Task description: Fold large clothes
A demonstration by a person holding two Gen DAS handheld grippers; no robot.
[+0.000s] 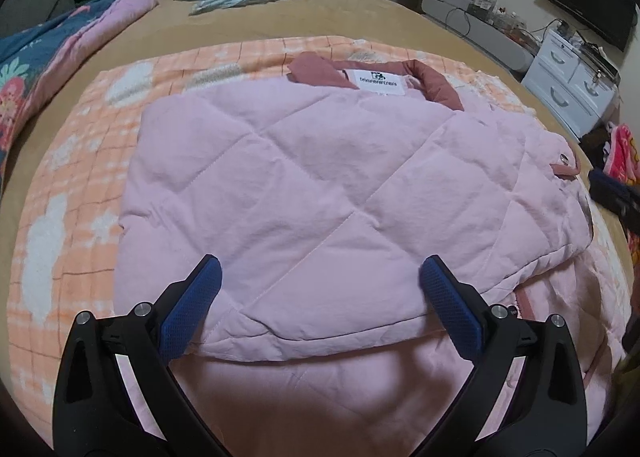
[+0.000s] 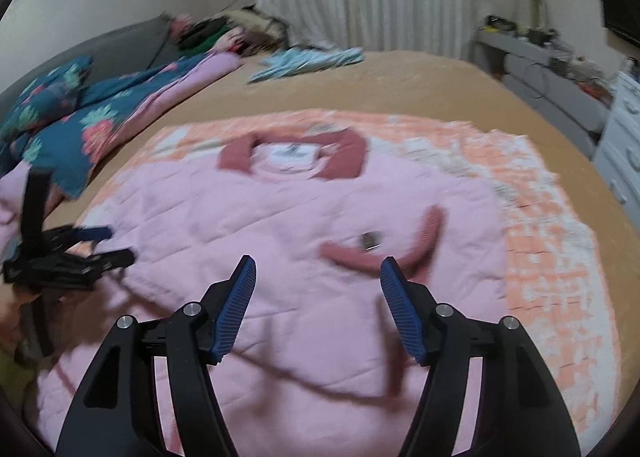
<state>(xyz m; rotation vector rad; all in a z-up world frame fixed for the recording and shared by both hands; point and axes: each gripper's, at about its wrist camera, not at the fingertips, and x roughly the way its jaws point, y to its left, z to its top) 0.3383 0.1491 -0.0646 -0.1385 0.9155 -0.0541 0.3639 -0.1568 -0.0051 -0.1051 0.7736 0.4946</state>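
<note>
We list one pale pink quilted jacket (image 1: 320, 185) (dusty-rose collar), folded on the orange checked blanket (image 1: 80, 185); above it our left gripper (image 1: 320, 277) and right gripper (image 2: 318, 275), jaws apart, empty.

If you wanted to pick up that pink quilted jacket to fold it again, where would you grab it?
Probably the near folded edge of the pink quilted jacket. It lies flat on the orange checked blanket, and that edge forms a raised lip. The left tongs, open, already straddle it from the near side, so pinching there looks easiest.
</note>
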